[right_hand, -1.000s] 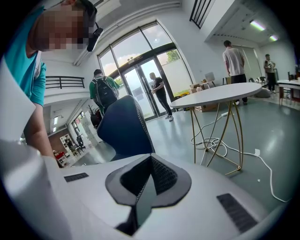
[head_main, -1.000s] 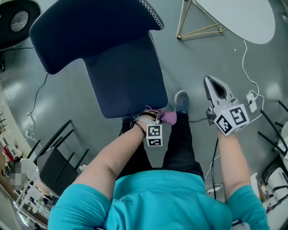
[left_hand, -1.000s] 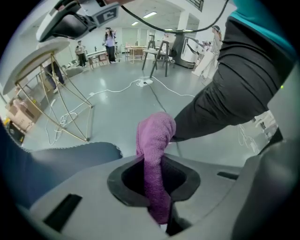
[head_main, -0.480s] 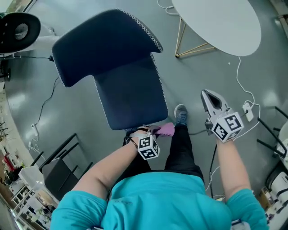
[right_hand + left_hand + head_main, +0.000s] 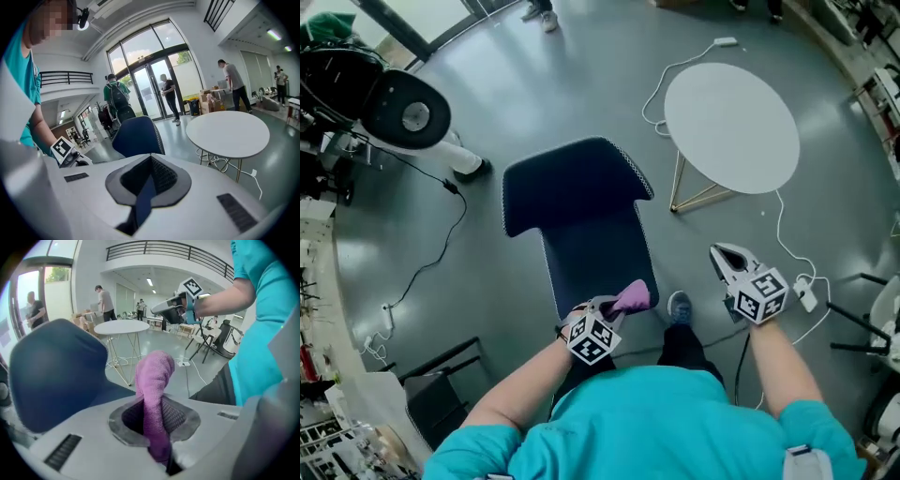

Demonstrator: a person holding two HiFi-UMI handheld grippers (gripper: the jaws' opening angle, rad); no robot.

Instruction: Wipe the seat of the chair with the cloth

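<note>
Cloth: the purple cloth (image 5: 634, 297) hangs over the near right corner of the chair seat (image 5: 595, 253). No view shows whether it touches the seat.
Left hand-held gripper (image 5: 615, 309): clenched on the cloth; in the left gripper view the cloth runs down between the two pads and its free end stands up past them.
Chair (image 5: 572, 192): dark blue with pale stitched edging. Its back lies on the far side, its seat on the near side, just ahead of the person's legs.
Right hand-held gripper (image 5: 725, 255): held to the right of the chair, well apart from it, over the grey floor (image 5: 487, 281). Its jaws are drawn close together with nothing grasped.
Shoe (image 5: 679, 306): on the floor just right of the seat's near corner.
Round white table (image 5: 731, 127): far right of the chair, on thin gold legs.
White cable (image 5: 782, 234): trails across the floor from the table toward the right hand-held gripper.
</note>
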